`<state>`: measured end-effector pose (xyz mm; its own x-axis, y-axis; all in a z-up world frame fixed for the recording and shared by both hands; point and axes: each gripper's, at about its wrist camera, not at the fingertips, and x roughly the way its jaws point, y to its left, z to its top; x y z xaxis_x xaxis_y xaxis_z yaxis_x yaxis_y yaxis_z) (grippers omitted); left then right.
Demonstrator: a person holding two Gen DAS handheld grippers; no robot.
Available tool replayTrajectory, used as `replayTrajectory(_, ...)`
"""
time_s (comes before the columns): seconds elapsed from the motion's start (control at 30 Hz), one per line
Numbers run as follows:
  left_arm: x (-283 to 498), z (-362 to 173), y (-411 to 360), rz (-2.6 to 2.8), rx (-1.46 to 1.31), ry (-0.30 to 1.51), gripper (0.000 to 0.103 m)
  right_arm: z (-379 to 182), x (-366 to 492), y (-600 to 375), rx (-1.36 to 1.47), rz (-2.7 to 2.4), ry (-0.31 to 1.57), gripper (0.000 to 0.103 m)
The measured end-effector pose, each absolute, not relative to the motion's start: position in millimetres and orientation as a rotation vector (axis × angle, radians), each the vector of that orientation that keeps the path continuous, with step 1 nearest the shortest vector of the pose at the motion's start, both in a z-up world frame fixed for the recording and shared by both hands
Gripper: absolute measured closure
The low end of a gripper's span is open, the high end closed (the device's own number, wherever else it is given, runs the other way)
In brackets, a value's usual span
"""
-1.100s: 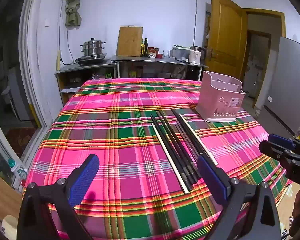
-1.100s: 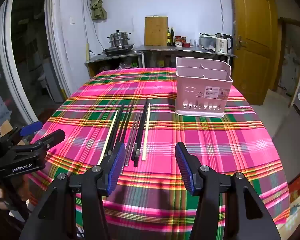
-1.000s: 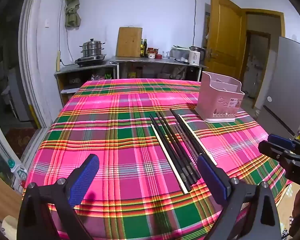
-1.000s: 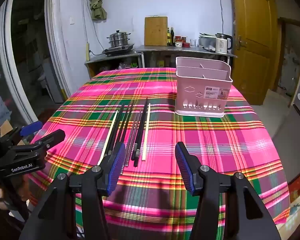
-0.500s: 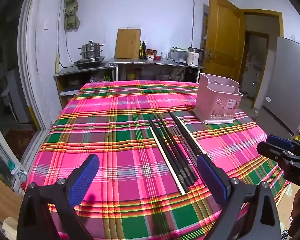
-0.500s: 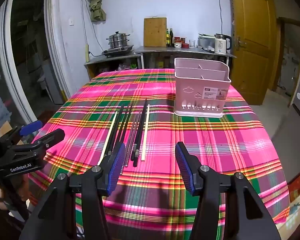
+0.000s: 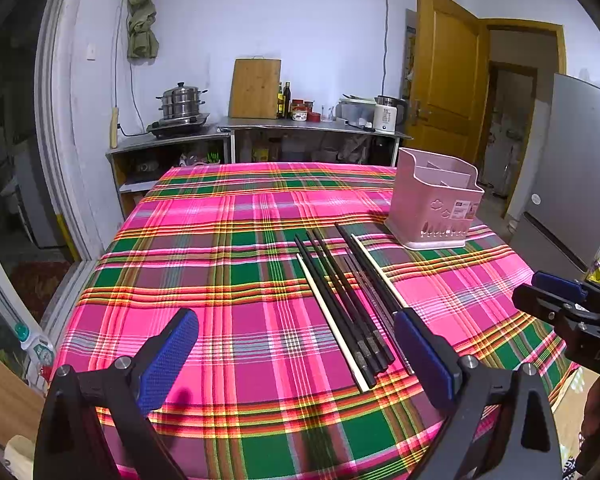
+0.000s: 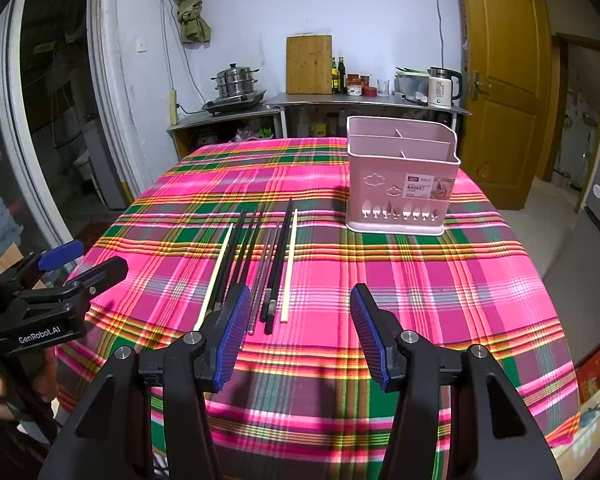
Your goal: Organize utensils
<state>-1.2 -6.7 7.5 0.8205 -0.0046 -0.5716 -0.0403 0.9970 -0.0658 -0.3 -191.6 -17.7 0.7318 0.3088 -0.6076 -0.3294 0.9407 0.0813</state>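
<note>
Several chopsticks [image 7: 348, 300] [image 8: 256, 260], black, grey and cream, lie side by side on the pink plaid tablecloth [image 7: 228, 248]. A pink divided utensil basket [image 7: 436, 200] [image 8: 400, 180] stands upright beyond them to the right, with nothing showing in it. My left gripper [image 7: 300, 356] hovers open over the near table edge, its right pad close to the chopsticks' near ends. My right gripper [image 8: 300, 332] is open too, just short of the chopsticks' near ends, nothing held. Each gripper also shows at the edge of the other's view.
A counter [image 7: 308, 128] behind the table carries a steamer pot [image 7: 180, 104], cutting board, bottles and a kettle [image 8: 440, 86]. A wooden door [image 8: 500, 80] stands at right, a grey fridge [image 7: 580, 184] nearby. The table's edges drop off left and right.
Both views have drifted slightly; the table and basket sit a touch lower and closer. Both grippers stay open and nothing on the table has moved.
</note>
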Motion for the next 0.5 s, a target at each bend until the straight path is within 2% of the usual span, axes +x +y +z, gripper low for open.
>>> replayTrajectory(0.5,-1.5,7.8,-8.0,0.014,-0.081,0.609,0.004,-17.1,-1.0,-192.1,-0.032,0.351,0.663,0.050)
